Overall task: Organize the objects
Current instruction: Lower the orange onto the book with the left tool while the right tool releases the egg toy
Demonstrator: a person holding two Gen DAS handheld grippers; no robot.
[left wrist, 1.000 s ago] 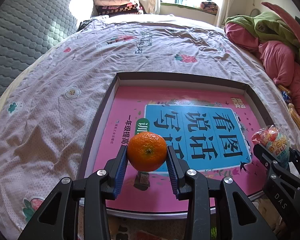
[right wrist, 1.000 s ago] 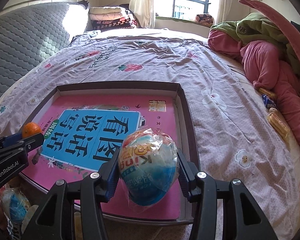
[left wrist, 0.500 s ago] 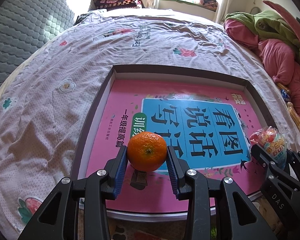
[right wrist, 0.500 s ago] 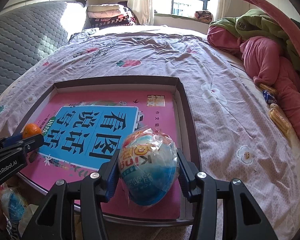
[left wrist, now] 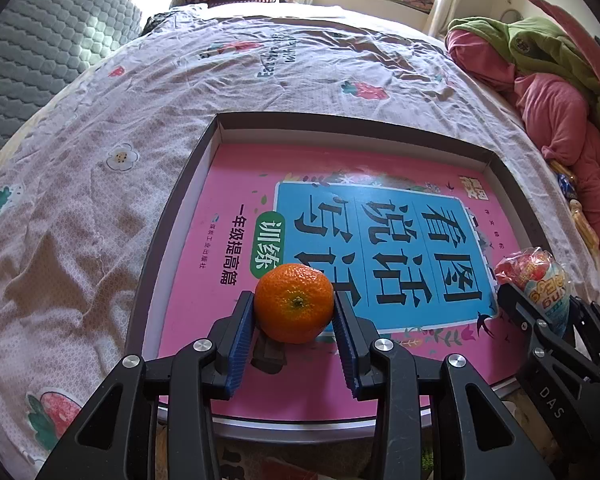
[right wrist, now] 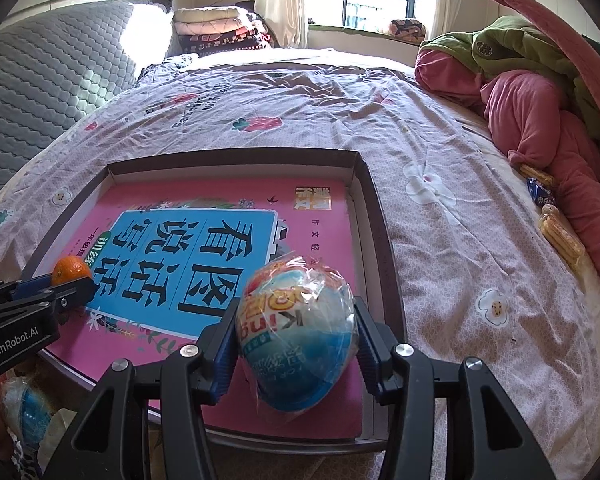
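We find the bed point(left wrist: 100, 200) carrying a shallow dark-rimmed box point(left wrist: 172, 216), and flat inside it a pink book point(left wrist: 228, 272) that covers nearly the whole floor of the box. Both tools sit at the box's near edge, pointing over it.

The right gripper point(right wrist: 296, 336) is clenched on a wrapped egg-shaped toy point(right wrist: 296, 332), the pads pressing its widest part through crinkled film. Ahead of and below these tongs lies the book's near right corner, with the box wall just to their right.

The left gripper point(left wrist: 294, 312) is clenched on a small orange point(left wrist: 294, 302), pads on opposite sides, stem end facing the camera. The book's blue title panel lies directly ahead of and beneath the tongs.

In our judgement the step in hand is setting both items down inside the box. We advise lowering each until it touches the book before releasing, since both are round and liable to roll on the slick cover. We would place them well apart, the egg toy close to the right wall for support.
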